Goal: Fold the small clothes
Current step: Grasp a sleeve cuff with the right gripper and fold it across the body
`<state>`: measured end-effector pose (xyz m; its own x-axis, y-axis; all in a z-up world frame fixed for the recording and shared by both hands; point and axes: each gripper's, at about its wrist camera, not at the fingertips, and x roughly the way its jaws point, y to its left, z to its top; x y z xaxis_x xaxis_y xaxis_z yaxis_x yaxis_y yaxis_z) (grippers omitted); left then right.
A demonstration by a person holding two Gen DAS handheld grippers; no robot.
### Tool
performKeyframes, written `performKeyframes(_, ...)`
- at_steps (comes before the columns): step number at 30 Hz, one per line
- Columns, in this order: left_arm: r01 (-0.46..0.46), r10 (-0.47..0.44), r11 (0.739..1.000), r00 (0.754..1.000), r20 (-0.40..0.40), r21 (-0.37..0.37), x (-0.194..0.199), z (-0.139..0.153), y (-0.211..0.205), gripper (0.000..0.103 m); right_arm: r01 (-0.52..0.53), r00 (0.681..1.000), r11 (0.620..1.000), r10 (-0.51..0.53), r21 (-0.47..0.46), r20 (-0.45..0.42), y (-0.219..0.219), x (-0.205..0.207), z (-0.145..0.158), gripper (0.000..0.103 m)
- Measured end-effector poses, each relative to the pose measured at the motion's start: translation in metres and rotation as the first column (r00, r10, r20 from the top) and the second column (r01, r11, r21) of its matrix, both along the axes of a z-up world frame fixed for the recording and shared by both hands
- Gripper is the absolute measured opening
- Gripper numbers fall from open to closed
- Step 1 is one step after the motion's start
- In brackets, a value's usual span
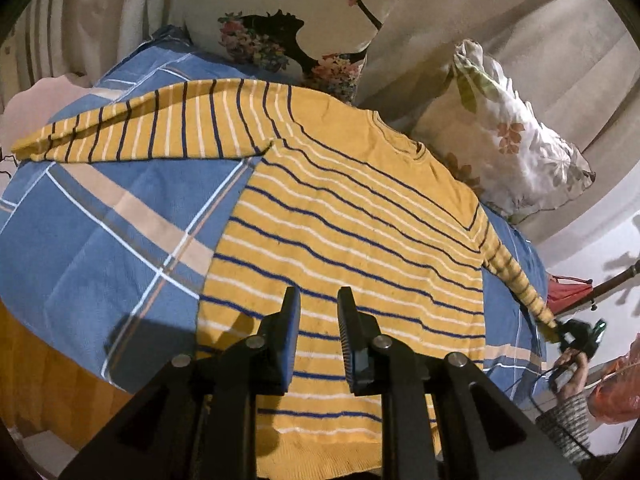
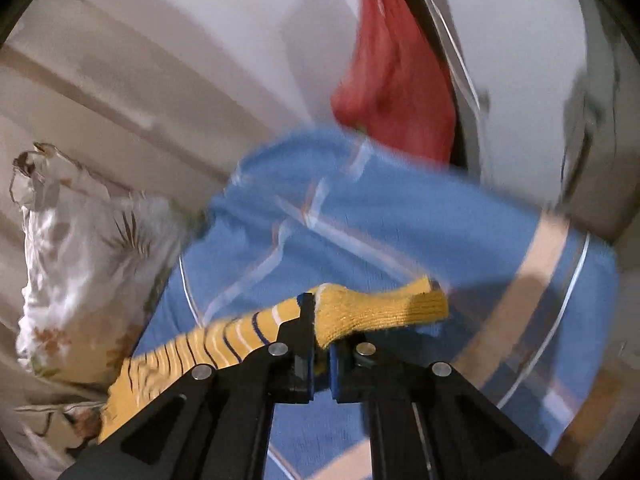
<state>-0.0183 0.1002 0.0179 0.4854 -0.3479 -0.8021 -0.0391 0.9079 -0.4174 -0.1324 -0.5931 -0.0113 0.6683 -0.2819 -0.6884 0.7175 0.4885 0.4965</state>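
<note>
Striped sweater [image 1: 344, 216] flat, right gripper [image 2: 320, 340] pinching cuff [image 2: 376, 312]

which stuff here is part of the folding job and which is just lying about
Job: sweater, its cuff in the right gripper, left gripper empty above the hem.
Lying about: pillows, red bag, blue bedspread.

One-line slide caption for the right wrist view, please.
Right claw shut on the cuff of the yellow striped sweater's sleeve, above the blue plaid bedsheet.
</note>
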Motion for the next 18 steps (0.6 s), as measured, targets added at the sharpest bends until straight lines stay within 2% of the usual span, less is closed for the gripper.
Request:
performKeyframes(4,0.003,-0.003,1.0,1.0,0.004,0.001,0.01,-0.003,0.012,0.018,-0.073,0.997,0.985,0.072,-0.157,-0.015,0.028,0.037,0.051,0.005)
performKeyframes(6,0.003,-0.003,1.0,1.0,0.002,-0.004,0.017,-0.006,0.022,0.018,-0.133,0.991,0.974,0.134,-0.183,-0.006,0.054,0.057,0.066,0.005)
performKeyframes(10,-0.009,0.009,0.999,1.0,-0.008,-0.039,0.028,-0.015,0.047,0.018,-0.333,0.94,0.915,0.342,-0.226,0.004,0.144,0.114,0.089,0.006)
performKeyframes(13,-0.011,0.01,0.998,1.0,-0.015,-0.058,0.037,-0.021,0.067,0.018,-0.514,0.852,0.827,0.523,-0.23,-0.024,0.23,0.162,0.085,0.005)
performKeyframes(15,-0.008,0.008,0.998,1.0,-0.014,-0.059,0.042,-0.023,0.081,0.018,-0.621,0.777,0.753,0.627,-0.215,-0.05,0.29,0.192,0.074,0.005)
performKeyframes(16,-0.008,0.007,0.998,1.0,-0.014,-0.057,0.044,-0.025,0.087,0.018,-0.682,0.726,0.705,0.685,-0.196,-0.064,0.327,0.211,0.065,0.005)
performKeyframes(18,-0.012,0.011,0.998,1.0,-0.02,-0.061,0.05,-0.029,0.104,0.019,-0.755,0.652,0.633,0.752,-0.173,-0.095,0.38,0.236,0.047,0.005)
